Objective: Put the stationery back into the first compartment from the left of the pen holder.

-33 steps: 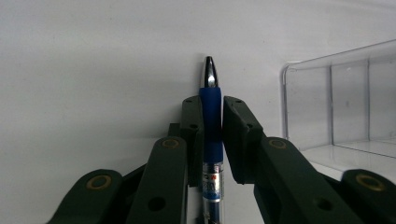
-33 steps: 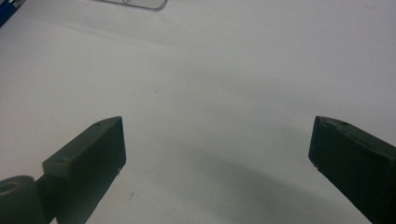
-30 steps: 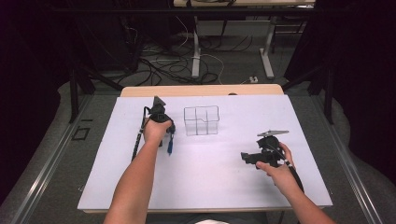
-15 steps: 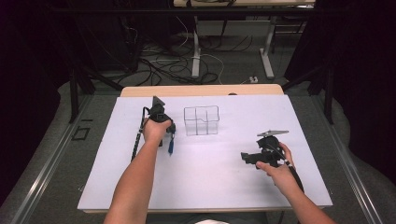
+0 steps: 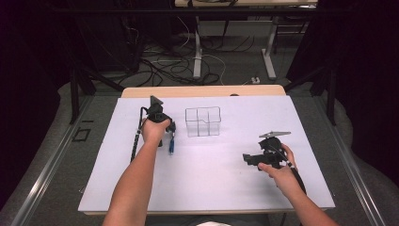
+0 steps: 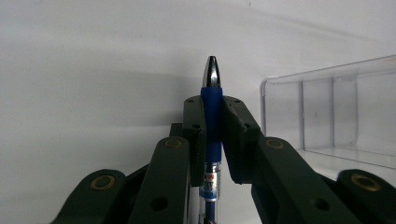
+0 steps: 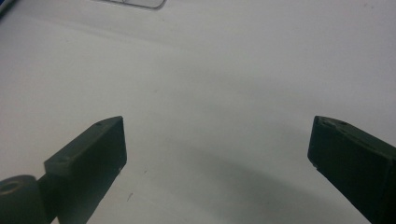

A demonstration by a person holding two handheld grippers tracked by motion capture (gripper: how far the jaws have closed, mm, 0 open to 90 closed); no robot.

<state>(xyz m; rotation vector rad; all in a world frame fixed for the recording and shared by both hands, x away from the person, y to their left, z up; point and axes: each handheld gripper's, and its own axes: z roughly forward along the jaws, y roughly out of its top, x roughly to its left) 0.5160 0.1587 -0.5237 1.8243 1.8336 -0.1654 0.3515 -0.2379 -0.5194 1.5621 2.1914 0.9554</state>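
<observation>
A blue pen [image 6: 212, 116] with a silver tip is clamped between the jaws of my left gripper [image 6: 212, 105]. In the high view that left gripper [image 5: 160, 123] stands at the table's left, with the pen [image 5: 171, 145] hanging down from it, just left of a clear plastic organizer box [image 5: 203, 121]. The box [image 6: 336, 112] has several empty compartments and stands close on the right in the left gripper view. My right gripper [image 5: 248, 159] rests low at the right of the table, jaws wide apart [image 7: 217, 149] with nothing between them.
A white sheet [image 5: 207, 174] covers the wooden table [image 5: 202, 91]. Cables lie on the floor behind the table, and desk legs [image 5: 269, 56] stand farther back. A corner of the clear box [image 7: 135, 3] shows at the top of the right gripper view.
</observation>
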